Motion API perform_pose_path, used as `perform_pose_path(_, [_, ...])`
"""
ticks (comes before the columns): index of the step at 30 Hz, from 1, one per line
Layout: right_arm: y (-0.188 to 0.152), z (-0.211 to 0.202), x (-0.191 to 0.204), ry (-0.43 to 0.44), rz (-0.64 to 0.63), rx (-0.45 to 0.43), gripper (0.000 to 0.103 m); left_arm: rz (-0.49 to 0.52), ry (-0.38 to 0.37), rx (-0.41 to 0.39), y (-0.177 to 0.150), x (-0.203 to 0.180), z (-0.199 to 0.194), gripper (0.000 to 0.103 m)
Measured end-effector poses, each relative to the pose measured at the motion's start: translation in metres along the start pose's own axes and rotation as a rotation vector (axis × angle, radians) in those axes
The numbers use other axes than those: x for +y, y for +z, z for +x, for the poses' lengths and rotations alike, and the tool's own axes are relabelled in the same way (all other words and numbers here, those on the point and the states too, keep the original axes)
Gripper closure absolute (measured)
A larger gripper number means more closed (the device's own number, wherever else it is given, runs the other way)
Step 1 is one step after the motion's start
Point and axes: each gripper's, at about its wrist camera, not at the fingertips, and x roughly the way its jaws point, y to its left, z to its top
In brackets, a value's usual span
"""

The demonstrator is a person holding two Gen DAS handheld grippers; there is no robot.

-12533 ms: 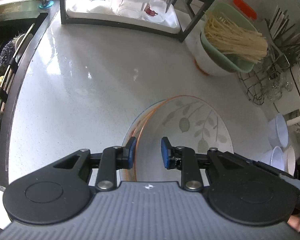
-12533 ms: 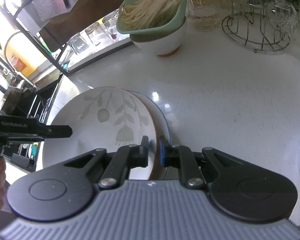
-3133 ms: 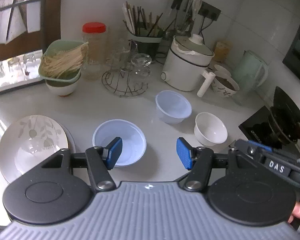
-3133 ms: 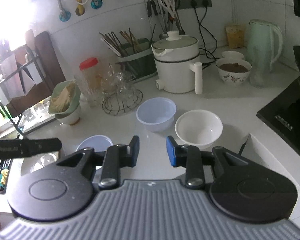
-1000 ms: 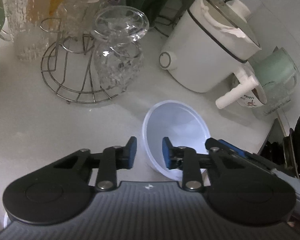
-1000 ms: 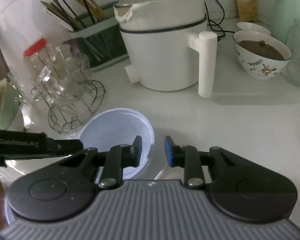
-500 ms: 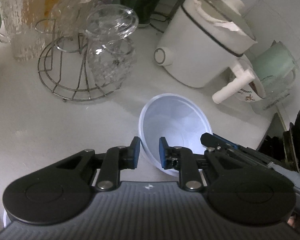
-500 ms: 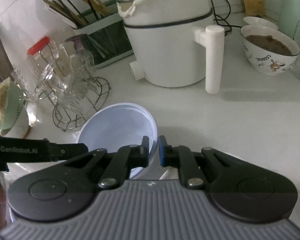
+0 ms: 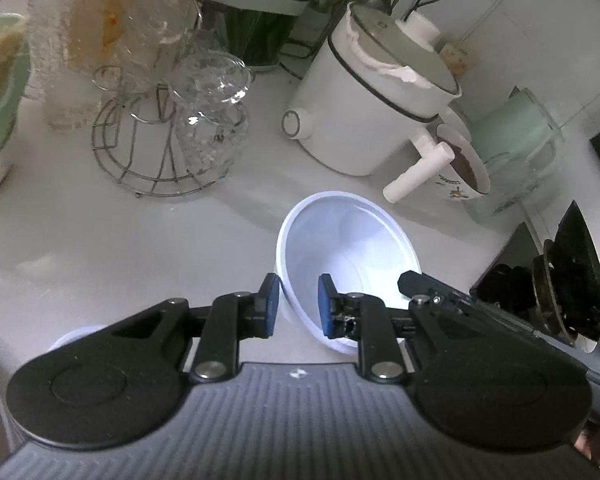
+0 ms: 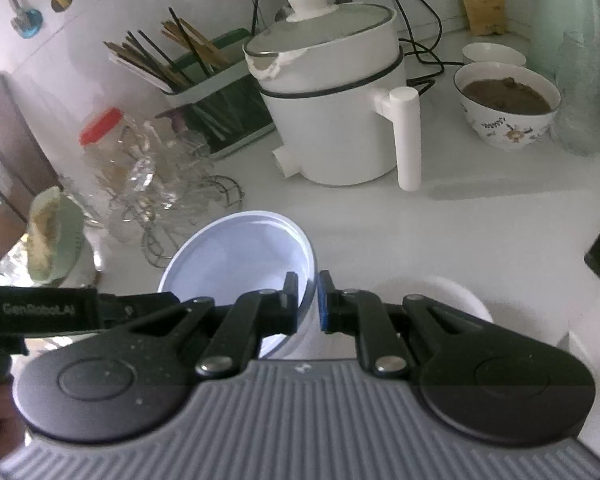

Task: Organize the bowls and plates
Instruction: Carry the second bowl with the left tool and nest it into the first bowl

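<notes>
White countertop runs ahead of both your grippers, crowded at the back with a white cooker, a wire rack of glasses, a chopstick holder and a patterned bowl of brown food.

Your left gripper is clamped on the near-left rim of the pale plastic bowl, one pad outside the wall and one inside. Your right gripper is nearly shut on the opposite rim of the same bowl, pinching the thin wall between its pads. So the bowl sits between your two grippers, just ahead of each set of fingertips, its mouth tilted up toward the cameras. It looks to be clear of the counter, though the bowl's base is hidden behind the gripper bodies, so you cannot be sure.

What the next move turns on: a second bowl, white, lies just to the right of your right gripper and slightly below it, mostly covered by the gripper's arm. If you mean to nest or stack, that is the nearer target, and your right hand is closer to it. Another pale rim peeks out low on the left of your left gripper, too cut off to identify. A dark stove edges in at far right.
</notes>
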Motion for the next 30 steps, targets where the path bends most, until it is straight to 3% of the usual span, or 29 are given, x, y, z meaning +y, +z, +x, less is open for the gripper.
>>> perform_pose_path(14, [-0.017,-0.053,0.027,0.005,0.041,0.026,0.090,0.041,-0.040,-0.028,-0.023,0.000,-0.076,0.079])
perform_pose_path(21, [-0.037,-0.072,0.034,0.030,0.095,0.049,0.090,0.050,-0.045,-0.006,-0.033,0.009,-0.098,0.079])
perform_pose_path(30, [-0.050,-0.080,0.057,0.074,0.077,0.059,0.089,0.039,-0.008,-0.022,-0.043,0.031,-0.120,0.078])
